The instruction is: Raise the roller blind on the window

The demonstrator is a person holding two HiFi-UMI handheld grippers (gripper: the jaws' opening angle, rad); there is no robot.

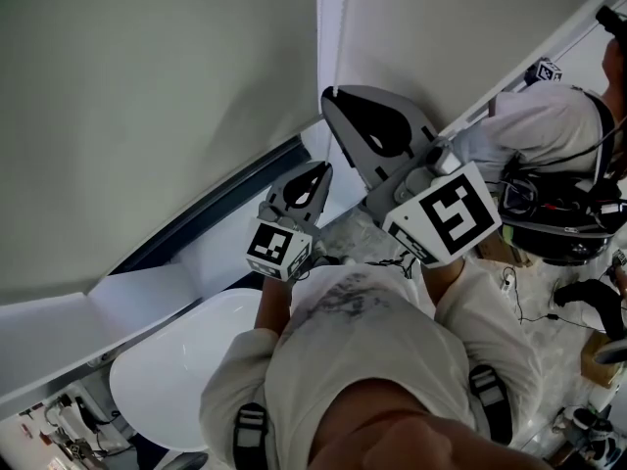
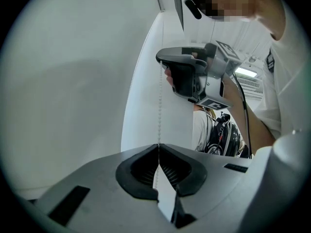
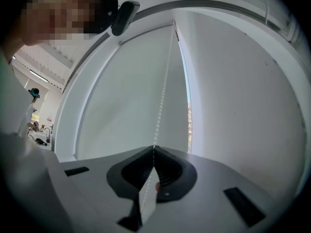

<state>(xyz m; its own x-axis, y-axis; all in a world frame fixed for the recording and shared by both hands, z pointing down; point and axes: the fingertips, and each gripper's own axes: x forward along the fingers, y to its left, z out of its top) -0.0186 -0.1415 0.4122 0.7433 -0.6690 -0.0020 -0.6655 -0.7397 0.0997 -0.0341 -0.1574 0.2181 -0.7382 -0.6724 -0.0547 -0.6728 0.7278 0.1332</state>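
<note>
Left gripper (image 2: 158,146) and right gripper (image 3: 154,148) are grey with black pads (image 2: 141,171) and black-and-white marker cubes (image 1: 449,213); the bead chain (image 2: 159,106) at their tips is white.

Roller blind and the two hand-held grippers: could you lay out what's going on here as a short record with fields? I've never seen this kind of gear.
Blind: roller blind, lowered and not yet raised
Daylight: only a thin strip beside the blind's edge
Pull cord: bead chain hanging in front of the blind
Left hand-held gripper: shut on the bead chain
Right hand-held gripper: shut on the same chain, further up than the left
Who: one person holding both hand-held grippers
</note>
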